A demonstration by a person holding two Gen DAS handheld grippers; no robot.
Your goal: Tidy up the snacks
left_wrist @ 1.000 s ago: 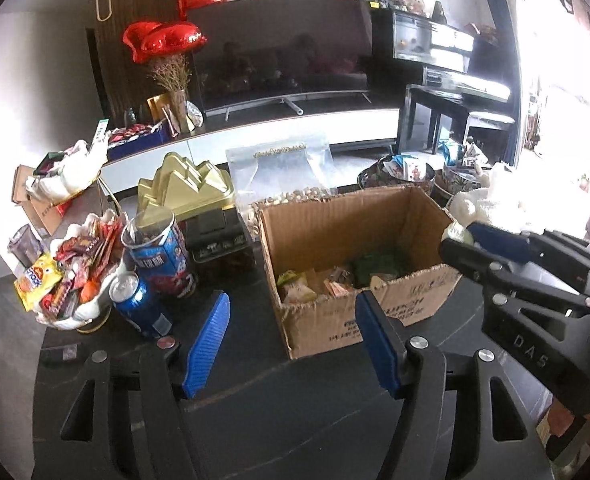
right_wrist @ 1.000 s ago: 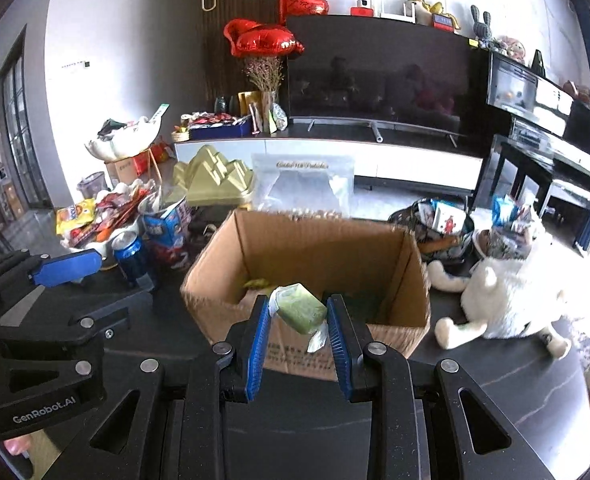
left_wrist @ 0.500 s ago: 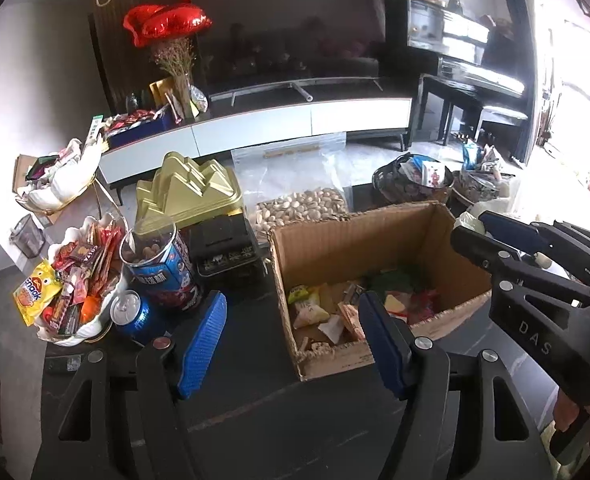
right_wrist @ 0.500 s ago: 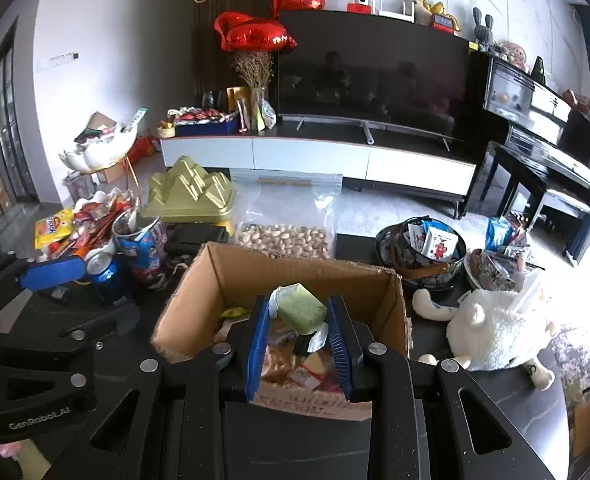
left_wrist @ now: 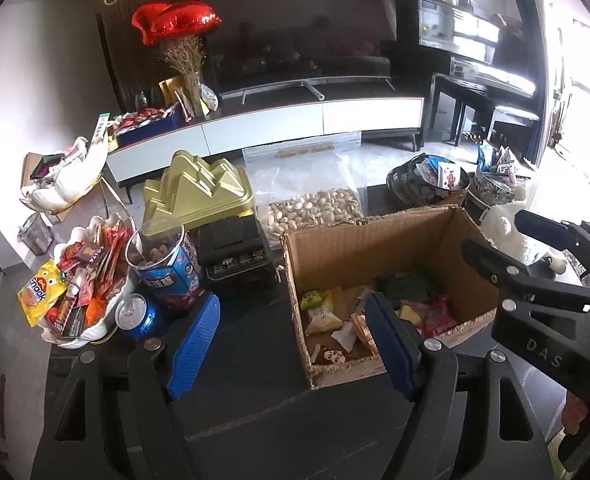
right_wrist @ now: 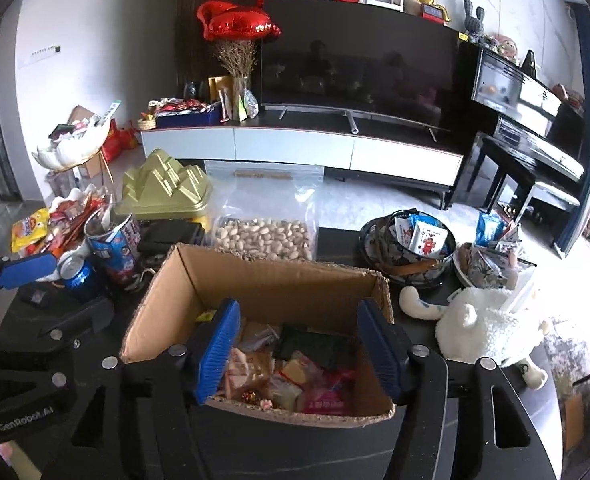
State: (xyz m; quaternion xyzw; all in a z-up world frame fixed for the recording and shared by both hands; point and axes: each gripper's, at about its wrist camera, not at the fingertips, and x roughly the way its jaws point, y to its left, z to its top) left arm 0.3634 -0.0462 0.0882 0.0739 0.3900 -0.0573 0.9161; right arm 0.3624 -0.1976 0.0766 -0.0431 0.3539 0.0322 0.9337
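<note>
An open cardboard box with several wrapped snacks inside stands on the dark table. My right gripper is open and empty above the box's near side; it shows from the side in the left wrist view. My left gripper is open and empty over the table, left of the box's front corner. It shows at the left edge of the right wrist view. A white bowl of snack packets stands at the left.
A blue can, a blue snack tub, a black box under a gold tin and a bag of pistachios stand behind and left of the box. Snack baskets and a white plush sheep are at the right.
My right gripper held a green wrapped snack and moved over the box. It has now opened and the snack is gone from its jaws. The left gripper rose slightly.
</note>
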